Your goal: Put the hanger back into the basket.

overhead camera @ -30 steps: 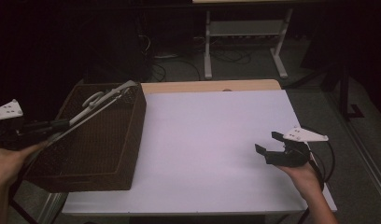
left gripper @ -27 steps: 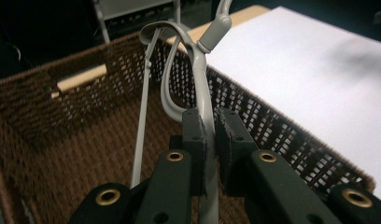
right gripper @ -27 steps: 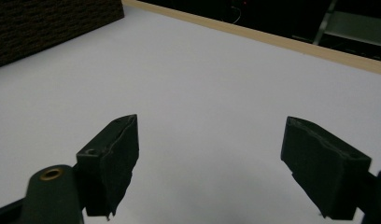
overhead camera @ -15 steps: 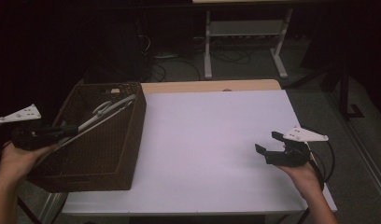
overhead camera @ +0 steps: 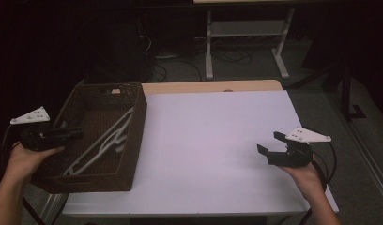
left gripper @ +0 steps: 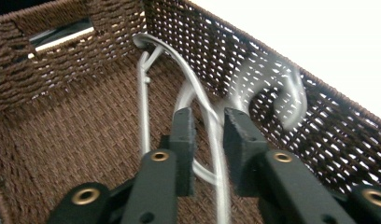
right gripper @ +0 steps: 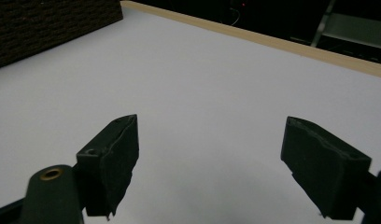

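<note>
In the left gripper view, the white plastic clothes hanger [left gripper: 212,135] is smeared by motion blur, most at its hook toward 2 o'clock, and its lower part is cut off at 6 o'clock. Whether the black fingers [left gripper: 181,135] touch it I cannot tell.

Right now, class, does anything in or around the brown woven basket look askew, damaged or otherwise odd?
Nothing looks damaged or spilled. The white hangers lie loosely inside the basket, one slanting against its side wall rather than flat. The left gripper, jaws just opened, has a hanger wire passing between them. The right gripper stands open above the white table.
</note>
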A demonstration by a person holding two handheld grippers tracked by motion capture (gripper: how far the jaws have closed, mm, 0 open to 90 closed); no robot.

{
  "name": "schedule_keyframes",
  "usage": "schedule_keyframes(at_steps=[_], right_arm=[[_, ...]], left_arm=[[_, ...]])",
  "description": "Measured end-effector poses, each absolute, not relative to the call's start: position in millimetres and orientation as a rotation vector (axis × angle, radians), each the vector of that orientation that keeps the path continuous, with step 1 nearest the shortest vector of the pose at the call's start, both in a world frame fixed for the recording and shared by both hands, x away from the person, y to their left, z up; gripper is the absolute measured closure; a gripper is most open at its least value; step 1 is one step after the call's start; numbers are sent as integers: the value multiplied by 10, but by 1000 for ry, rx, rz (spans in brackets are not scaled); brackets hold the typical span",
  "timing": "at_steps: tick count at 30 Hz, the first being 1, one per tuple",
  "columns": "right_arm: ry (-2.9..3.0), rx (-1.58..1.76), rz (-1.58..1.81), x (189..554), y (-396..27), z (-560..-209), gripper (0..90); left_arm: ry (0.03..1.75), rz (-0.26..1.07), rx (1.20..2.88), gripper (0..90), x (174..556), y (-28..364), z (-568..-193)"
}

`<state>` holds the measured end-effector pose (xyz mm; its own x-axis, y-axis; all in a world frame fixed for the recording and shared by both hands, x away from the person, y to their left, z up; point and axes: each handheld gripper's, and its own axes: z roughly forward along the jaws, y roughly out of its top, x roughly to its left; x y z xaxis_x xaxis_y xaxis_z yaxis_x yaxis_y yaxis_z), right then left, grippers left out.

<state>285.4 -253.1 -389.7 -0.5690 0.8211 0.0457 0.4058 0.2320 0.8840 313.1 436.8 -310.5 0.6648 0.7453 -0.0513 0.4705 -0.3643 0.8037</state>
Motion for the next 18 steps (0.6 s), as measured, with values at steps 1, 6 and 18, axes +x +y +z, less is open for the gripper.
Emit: schedule_keyframes(at_steps=[1,6,18], right_arm=[[2079,1124,1289,2854,-2531,-3896,184],[2077,1117,1297,2854,-2522,-3885,184],[2070,1085,1365,2851,-2466,-3790,147]], left_arm=[[941,409,2029,686,3131,4368,-3105],[961,411,1962,550,3093,4356,-3039],[915,437,1848,280,3028,4034,-2895]])
